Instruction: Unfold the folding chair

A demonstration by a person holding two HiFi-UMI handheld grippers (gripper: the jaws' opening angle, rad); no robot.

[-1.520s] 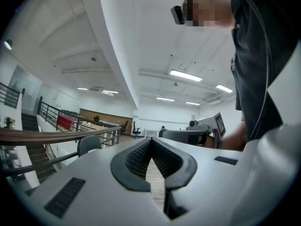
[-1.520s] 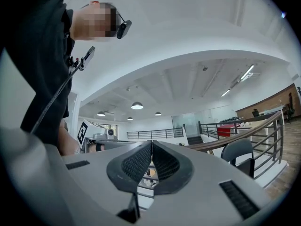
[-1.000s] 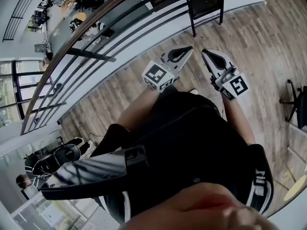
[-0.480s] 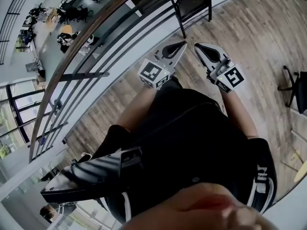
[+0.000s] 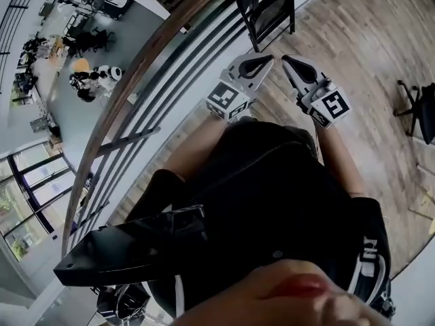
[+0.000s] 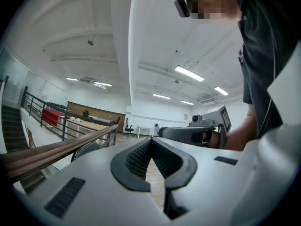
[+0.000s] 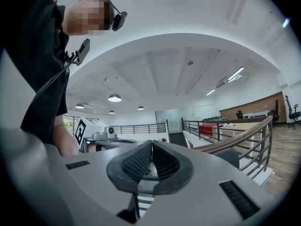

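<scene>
Wood-plank floor (image 5: 367,53) on a mezzanine, with a railing (image 5: 136,73) running along the open edge.

Left tongs (image 5: 270,58) are sitting fully closed, pads meeting, nothing between them. Right tongs (image 5: 286,60) are doing the same and are empty. Both are pointing level, side by side, tips aiming at the folding chair (image 5: 266,9).

The chair is standing near the tips but clear of them, just beside the railing. It's looking folded flat (black frame, dark panel, legs on the floor). No contact yet, so I'm reading the unfolding as not begun.

Handling, my guess:
- Tubular metal frame, so it's likely being stiff and moderately heavy.
- Painted tube is probably running slippery under ribbed pads.
- Hinges may be binding a bit, and the chair may be sliding or tipping on smooth planks when pulled.

Where I'm thinking of gripping:
- One tongs clamping the top backrest tube to steady it.
- The other taking the seat's front edge and swinging it down and out.
- Both need opening first, keeping clear of the hinge links.

Office chair (image 5: 418,111) is sitting well apart at the right.
</scene>
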